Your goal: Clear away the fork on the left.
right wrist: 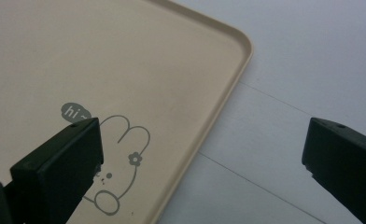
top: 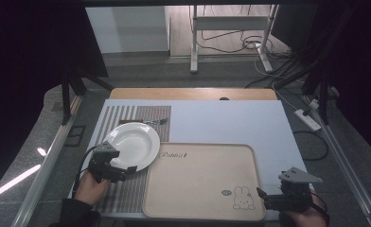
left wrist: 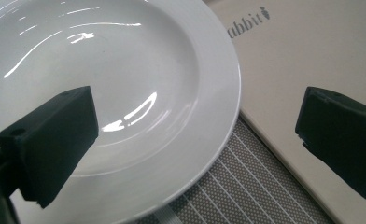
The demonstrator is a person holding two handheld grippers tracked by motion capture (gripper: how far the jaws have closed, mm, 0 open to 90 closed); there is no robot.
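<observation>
Two grippers I hold agape. The left gripper (top: 127,170) straddles the white plate's (top: 132,143) near rim. The right gripper (top: 260,195) flanks the beige tray's (top: 198,165) right edge.

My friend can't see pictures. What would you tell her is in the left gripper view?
A shiny white plate lies close under the left gripper, whose two black jaws stand wide open, one over the plate and one over a beige tray. The plate rests on a striped grey placemat, and its rim sits right beside the tray's edge.
</observation>
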